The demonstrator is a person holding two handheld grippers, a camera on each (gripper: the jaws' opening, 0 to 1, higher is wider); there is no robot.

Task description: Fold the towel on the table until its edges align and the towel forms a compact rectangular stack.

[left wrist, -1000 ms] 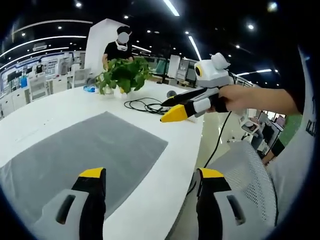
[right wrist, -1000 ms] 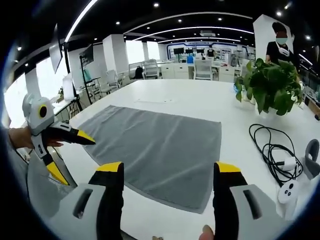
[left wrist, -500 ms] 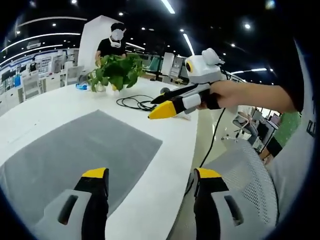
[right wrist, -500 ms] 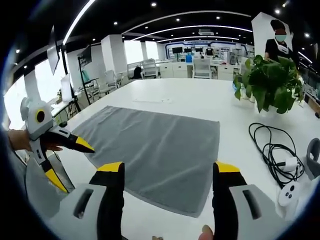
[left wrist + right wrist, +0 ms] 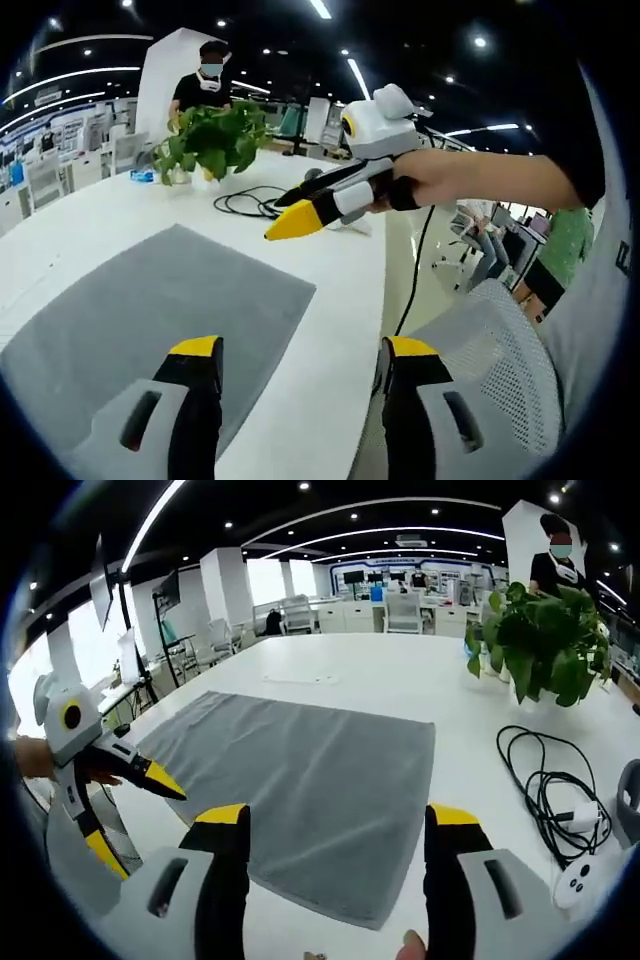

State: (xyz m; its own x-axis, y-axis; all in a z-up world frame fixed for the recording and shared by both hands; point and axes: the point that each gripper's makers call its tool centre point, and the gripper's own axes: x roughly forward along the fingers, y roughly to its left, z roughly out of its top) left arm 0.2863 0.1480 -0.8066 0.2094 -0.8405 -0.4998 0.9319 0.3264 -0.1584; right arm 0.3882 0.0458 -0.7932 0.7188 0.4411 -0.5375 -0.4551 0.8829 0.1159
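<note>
A grey towel (image 5: 150, 310) (image 5: 300, 780) lies flat and unfolded on the white table (image 5: 345, 290), near its edge. My left gripper (image 5: 300, 350) stands open, its left jaw over the towel's near corner and its right jaw past the table edge. My right gripper (image 5: 337, 818) is open above the towel's near edge, with nothing between its jaws. In the left gripper view the right gripper (image 5: 285, 214) hangs in a hand above the table, just beyond the towel. In the right gripper view the left gripper (image 5: 135, 825) sits open at the towel's left side.
A potted plant (image 5: 540, 640) (image 5: 205, 145) stands at the far end, with a coiled black cable (image 5: 545, 780) (image 5: 250, 203) beside it. A white controller (image 5: 580, 880) lies near the edge. A mesh chair (image 5: 490, 350) is beside the table. A person (image 5: 205, 85) stands behind the plant.
In the left gripper view the right gripper has drifted left, closer to the towel. In the right gripper view the left gripper has sunk a little. Both stay open; the towel lies unmoved.
</note>
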